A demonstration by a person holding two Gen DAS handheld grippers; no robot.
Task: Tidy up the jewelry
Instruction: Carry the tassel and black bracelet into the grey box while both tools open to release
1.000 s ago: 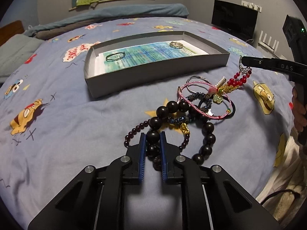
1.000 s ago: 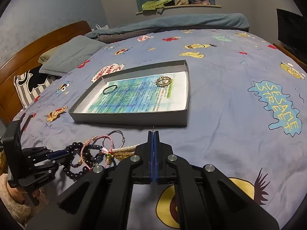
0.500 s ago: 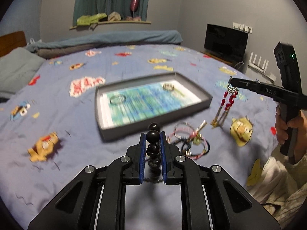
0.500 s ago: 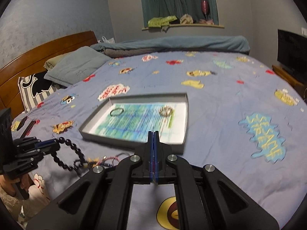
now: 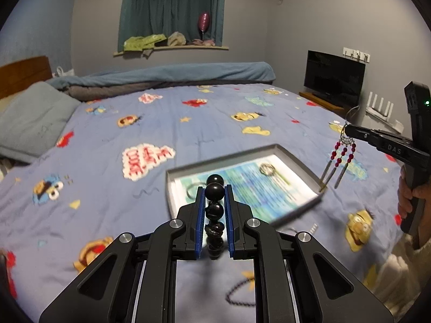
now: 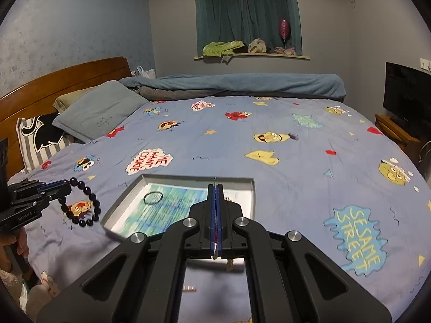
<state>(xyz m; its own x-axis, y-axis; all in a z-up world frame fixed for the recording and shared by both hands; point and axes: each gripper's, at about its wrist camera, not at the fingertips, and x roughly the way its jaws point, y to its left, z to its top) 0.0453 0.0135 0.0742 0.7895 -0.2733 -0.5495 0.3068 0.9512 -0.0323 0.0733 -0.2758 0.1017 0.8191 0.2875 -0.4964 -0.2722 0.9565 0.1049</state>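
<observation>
We're holding two pcs aloft: left gripper [image 5: 214,210] clamping a black bead bracelet [image 6: 80,204], right gripper [image 6: 216,215] pinched on a red earring [image 5: 340,158]. Tray [image 6: 188,179] mid-bed is already holding a ring [image 6: 152,197] & brooch [image 5: 267,168]; more's lying by the bed's near edge.

Left wrist view: sitting behind the left hand-held gripper [image 5: 214,202], looking forward and downward over the bed [image 5: 107,140].
Right wrist view: facing likewise behind the right hand-held gripper [image 6: 216,210].
Shared: both are showing the tray [image 5: 301,161] ahead.
</observation>
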